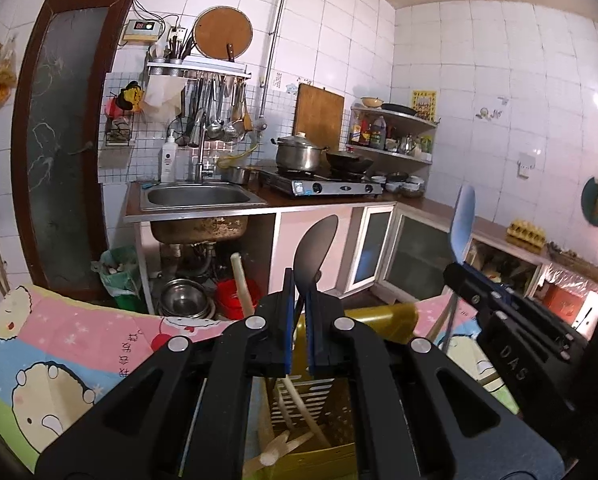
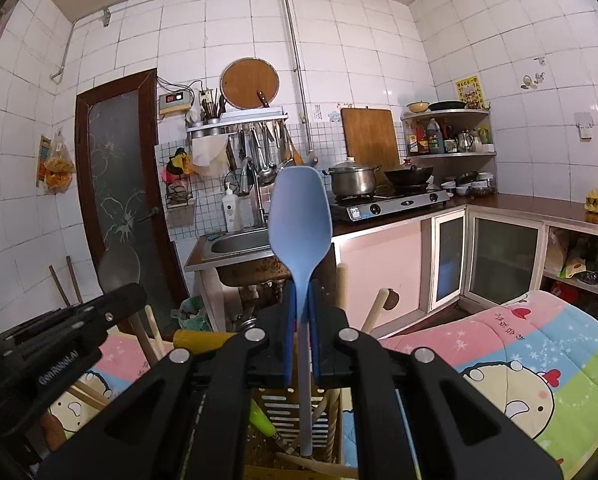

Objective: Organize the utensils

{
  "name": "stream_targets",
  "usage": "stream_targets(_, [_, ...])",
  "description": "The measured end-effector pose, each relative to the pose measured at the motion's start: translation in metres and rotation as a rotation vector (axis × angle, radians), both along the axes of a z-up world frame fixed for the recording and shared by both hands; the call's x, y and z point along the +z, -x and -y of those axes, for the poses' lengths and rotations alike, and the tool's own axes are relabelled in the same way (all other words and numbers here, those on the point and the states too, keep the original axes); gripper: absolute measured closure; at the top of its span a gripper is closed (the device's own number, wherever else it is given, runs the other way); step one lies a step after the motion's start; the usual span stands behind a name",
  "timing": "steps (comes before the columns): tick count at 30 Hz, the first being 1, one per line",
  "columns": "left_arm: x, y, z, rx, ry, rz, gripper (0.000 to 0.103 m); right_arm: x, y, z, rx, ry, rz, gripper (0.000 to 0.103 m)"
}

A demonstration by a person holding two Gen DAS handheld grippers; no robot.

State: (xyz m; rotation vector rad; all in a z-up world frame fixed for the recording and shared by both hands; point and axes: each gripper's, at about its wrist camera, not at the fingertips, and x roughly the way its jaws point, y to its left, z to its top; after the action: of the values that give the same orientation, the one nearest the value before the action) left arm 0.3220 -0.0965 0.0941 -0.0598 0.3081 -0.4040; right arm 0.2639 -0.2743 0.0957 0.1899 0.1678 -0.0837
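My left gripper (image 1: 299,300) is shut on a dark spoon (image 1: 313,248), held upright, bowl up, over a yellow slotted utensil basket (image 1: 311,404). My right gripper (image 2: 301,308) is shut on a light blue silicone spoon (image 2: 299,216), also upright, its handle end hanging down into the same basket (image 2: 287,408). In the left wrist view the right gripper (image 1: 459,276) and the blue spoon (image 1: 463,220) show at right. In the right wrist view the left gripper (image 2: 131,296) with the dark spoon (image 2: 119,268) shows at left. Wooden-handled utensils (image 1: 295,404) lie in the basket.
The basket stands on a cartoon-print quilt (image 1: 59,360) (image 2: 519,364). Beyond it are a sink (image 1: 199,196), a gas stove (image 1: 323,186) with a pot and a wok, pink cabinets (image 2: 383,264), a corner shelf (image 1: 395,132) and a dark door (image 1: 59,140). More wooden handles (image 2: 341,288) stick up by the basket.
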Motion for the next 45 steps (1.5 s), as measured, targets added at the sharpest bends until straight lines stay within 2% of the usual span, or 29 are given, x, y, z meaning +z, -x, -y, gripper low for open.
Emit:
stream_targets(8, [-0.002,0.002,-0.008,0.030,-0.023,-0.020,0.098,0.001,-0.003,-0.003,0.016,0.027,-0.064,0.095])
stream_targets(10, [-0.001,0.002,-0.009,0.038,-0.036,-0.033,0.093,0.002,-0.001,-0.005,0.016,0.053,-0.088,0.095])
stream_targets(12, [0.001,0.004,-0.012,0.050,-0.044,-0.049,0.071,0.002,-0.001,-0.007,0.021,0.072,-0.130,0.095])
stream_targets(13, [0.002,0.005,-0.015,0.060,-0.044,-0.052,0.066,0.003,-0.001,-0.007,0.024,0.075,-0.146,0.095])
stream_targets(14, [0.004,0.008,-0.017,0.069,-0.041,-0.049,0.059,0.004,0.000,-0.006,0.024,0.074,-0.161,0.087])
stream_targets(15, [0.006,0.011,-0.020,0.077,-0.043,-0.050,0.056,0.004,0.001,-0.006,0.022,0.073,-0.176,0.070])
stream_targets(17, [0.009,0.016,-0.024,0.081,-0.043,-0.054,0.051,0.007,0.004,-0.004,0.030,0.058,-0.192,0.052])
stream_targets(22, [0.023,0.035,-0.038,0.124,-0.044,-0.045,0.033,0.022,0.020,-0.007,0.014,0.088,-0.201,0.051])
stream_targets(24, [0.028,0.045,-0.044,0.141,-0.040,-0.034,0.018,0.029,0.032,-0.005,0.005,0.094,-0.193,0.040])
stream_targets(27, [0.037,0.072,-0.055,0.174,-0.046,0.008,0.005,0.036,0.053,-0.002,-0.003,0.108,-0.176,0.027])
stream_targets(30, [0.041,0.097,-0.057,0.194,-0.063,0.037,0.005,0.039,0.077,-0.002,-0.015,0.122,-0.156,0.014])
stream_targets(35, [0.032,0.140,-0.059,0.200,-0.080,0.032,0.005,0.032,0.126,0.000,-0.032,0.115,-0.111,0.005])
stream_targets(42, [-0.002,0.199,-0.061,0.186,-0.055,0.015,0.005,0.003,0.187,0.000,-0.027,0.090,-0.096,0.005])
stream_targets(45, [-0.019,0.221,-0.058,0.191,-0.068,0.020,0.005,-0.012,0.204,-0.002,-0.023,0.093,-0.101,0.005])
